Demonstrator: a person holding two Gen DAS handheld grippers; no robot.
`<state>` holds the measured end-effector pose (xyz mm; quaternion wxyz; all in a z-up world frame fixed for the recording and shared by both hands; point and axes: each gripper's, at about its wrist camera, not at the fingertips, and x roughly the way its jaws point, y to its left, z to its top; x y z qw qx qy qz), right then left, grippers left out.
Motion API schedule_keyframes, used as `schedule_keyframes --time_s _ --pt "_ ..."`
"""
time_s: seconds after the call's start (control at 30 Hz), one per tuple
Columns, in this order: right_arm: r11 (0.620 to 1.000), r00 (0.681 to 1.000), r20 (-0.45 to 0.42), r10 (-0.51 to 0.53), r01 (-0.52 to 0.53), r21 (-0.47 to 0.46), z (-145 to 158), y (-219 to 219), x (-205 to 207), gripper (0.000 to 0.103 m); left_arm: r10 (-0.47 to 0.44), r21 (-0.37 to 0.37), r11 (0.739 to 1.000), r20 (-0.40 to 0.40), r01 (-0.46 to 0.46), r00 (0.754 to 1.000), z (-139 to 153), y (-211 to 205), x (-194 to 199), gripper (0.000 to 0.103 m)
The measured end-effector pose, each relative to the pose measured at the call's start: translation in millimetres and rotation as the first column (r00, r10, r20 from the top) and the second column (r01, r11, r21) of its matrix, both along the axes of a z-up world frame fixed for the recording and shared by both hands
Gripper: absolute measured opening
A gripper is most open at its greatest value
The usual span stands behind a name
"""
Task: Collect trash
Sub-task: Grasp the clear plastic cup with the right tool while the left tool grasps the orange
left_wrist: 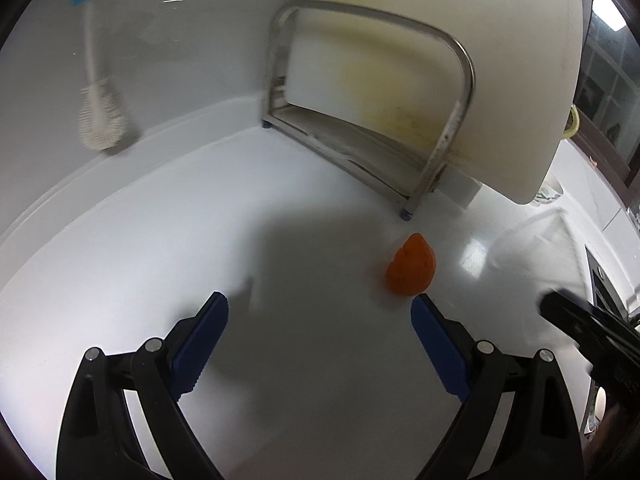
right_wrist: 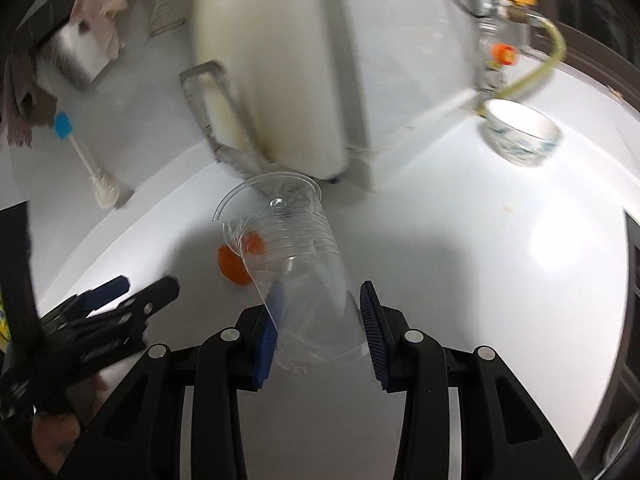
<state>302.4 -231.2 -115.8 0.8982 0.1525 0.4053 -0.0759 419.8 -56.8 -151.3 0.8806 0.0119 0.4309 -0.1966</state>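
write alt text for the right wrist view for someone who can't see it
The right gripper holds a clear ribbed plastic cup between its blue pads, the cup's open mouth tilted away over a white countertop. An orange scrap lies beyond it, the left gripper reaches in at left, and a patterned white bowl sits far right.

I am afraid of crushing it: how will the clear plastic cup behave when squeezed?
The clear plastic cup looks thin-walled, so it probably flexes or crumples easily. It seems empty, likely very light. Its smooth surface may slip between the right gripper pads.
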Motion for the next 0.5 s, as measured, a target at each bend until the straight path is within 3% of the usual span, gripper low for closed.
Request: schedule_keyframes --time_s 0.17,0.5 --pt "0.998 0.998 -0.018 -0.054 0.054 0.019 -2.6 -13.2 -34.3 0.038 -0.017 -0.012 1.000 -0.030 0.017 0.999 -11.0 -17.1 4.3 0.091" --pt "0.992 0.993 -0.023 -0.117 0.118 0.037 0.1 -31.7 -77.8 0.038 -0.066 0.021 0.998 -0.015 0.066 0.998 -21.9 -55.6 11.1 0.091"
